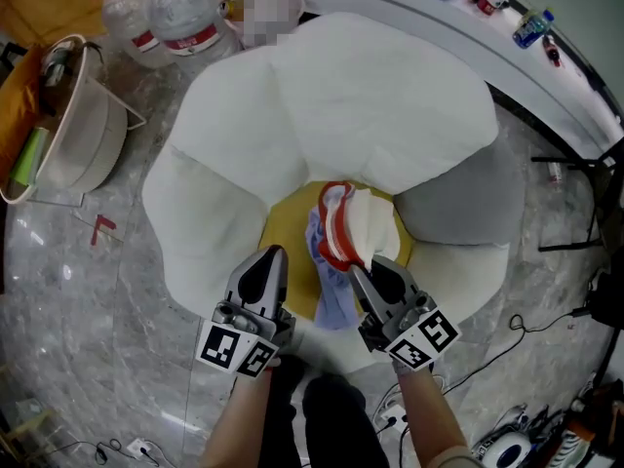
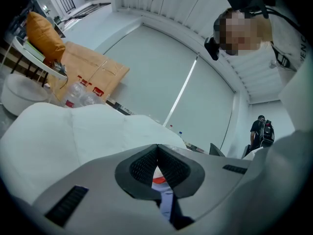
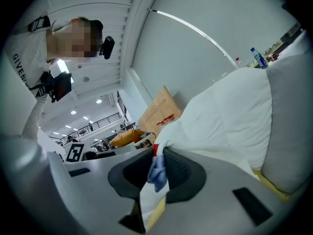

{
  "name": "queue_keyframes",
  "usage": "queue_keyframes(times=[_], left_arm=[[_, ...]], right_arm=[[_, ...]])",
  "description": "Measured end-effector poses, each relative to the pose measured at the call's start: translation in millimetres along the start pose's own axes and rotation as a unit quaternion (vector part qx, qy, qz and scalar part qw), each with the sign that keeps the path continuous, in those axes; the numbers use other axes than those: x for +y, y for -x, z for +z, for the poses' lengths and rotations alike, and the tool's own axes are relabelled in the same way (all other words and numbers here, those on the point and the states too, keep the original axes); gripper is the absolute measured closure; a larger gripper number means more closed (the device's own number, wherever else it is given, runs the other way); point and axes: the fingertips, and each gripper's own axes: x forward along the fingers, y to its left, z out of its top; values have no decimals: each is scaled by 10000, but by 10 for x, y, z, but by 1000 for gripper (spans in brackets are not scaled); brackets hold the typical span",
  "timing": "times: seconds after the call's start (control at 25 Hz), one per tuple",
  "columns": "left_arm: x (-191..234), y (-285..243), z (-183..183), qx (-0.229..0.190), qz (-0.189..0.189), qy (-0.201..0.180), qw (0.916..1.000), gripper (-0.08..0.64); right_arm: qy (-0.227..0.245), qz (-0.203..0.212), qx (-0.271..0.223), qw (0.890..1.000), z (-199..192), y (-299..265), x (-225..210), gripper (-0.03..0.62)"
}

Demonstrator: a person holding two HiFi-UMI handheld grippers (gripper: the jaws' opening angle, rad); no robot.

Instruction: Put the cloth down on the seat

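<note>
A cloth (image 1: 343, 234), white with a red band and a pale blue part, lies bunched on the yellow seat (image 1: 283, 230) of a white petal-shaped armchair (image 1: 380, 105). My right gripper (image 1: 359, 268) is shut on the cloth's near edge; its own view shows blue and white fabric (image 3: 156, 173) pinched between the pads. Just left of the cloth, over the seat's front, my left gripper (image 1: 276, 254) is shut with nothing in it. In the left gripper view the jaws (image 2: 157, 166) meet, with the cloth (image 2: 161, 181) seen beyond them.
A grey cushion (image 1: 458, 203) rests on the chair's right side. Water bottles (image 1: 175, 13) and a white tub (image 1: 73, 130) stand on the marble floor at the left. A long white counter (image 1: 507, 57) curves behind. Cables and shoes lie at the bottom right.
</note>
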Motion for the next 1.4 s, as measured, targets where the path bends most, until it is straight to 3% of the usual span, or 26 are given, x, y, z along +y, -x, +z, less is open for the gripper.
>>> queue_keyframes(times=[0.56, 0.84, 1.4], left_arm=[[212, 66, -342, 10, 107, 47, 9999, 546], [317, -7, -437, 117, -12, -246, 9996, 546], [542, -158, -471, 119, -86, -411, 9990, 546]], right_arm=[[-27, -18, 241, 9997, -557, -47, -157, 525], [57, -52, 402, 9992, -827, -126, -257, 525], [82, -101, 841, 9964, -1268, -255, -432, 525]])
